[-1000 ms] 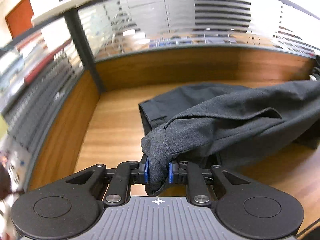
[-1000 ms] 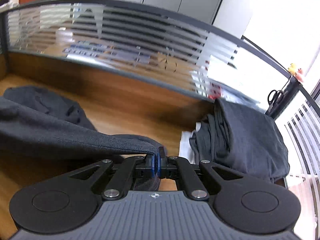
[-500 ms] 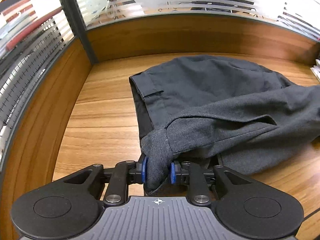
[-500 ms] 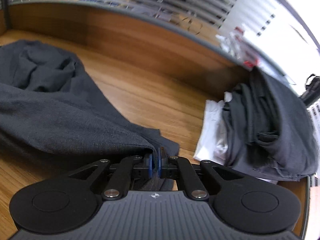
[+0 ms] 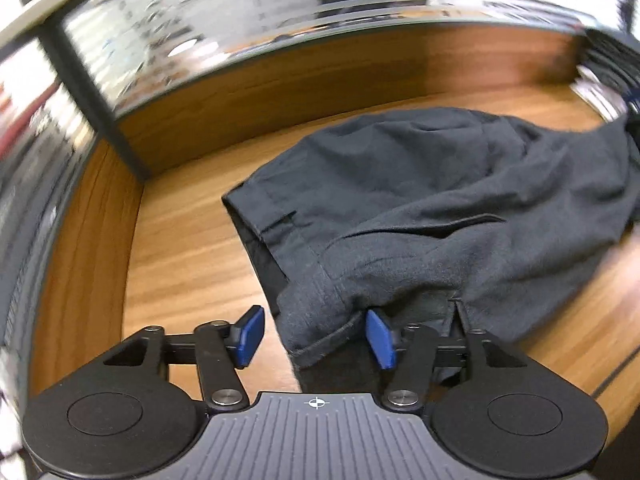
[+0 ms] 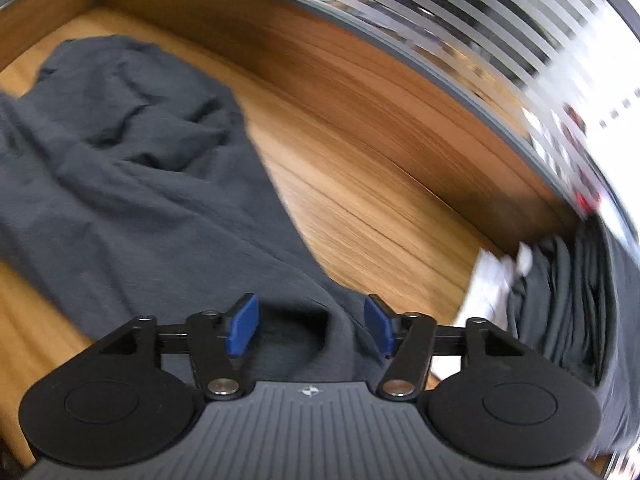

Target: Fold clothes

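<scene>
Left wrist view: the left gripper (image 5: 316,338) has let go — jaws opening, dark grey garment (image 5: 420,208) slumped between them on the wooden desk (image 5: 180,248). The right gripper (image 6: 310,330) likewise released its corner, so this fold looks laid down.

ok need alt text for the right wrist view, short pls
The right gripper, its blue-padded jaws opening, sits over a fold of the dark grey cloth garment spread on the wooden desk, pads not pressing it. A pile of dark and white clothes sits at right.
</scene>
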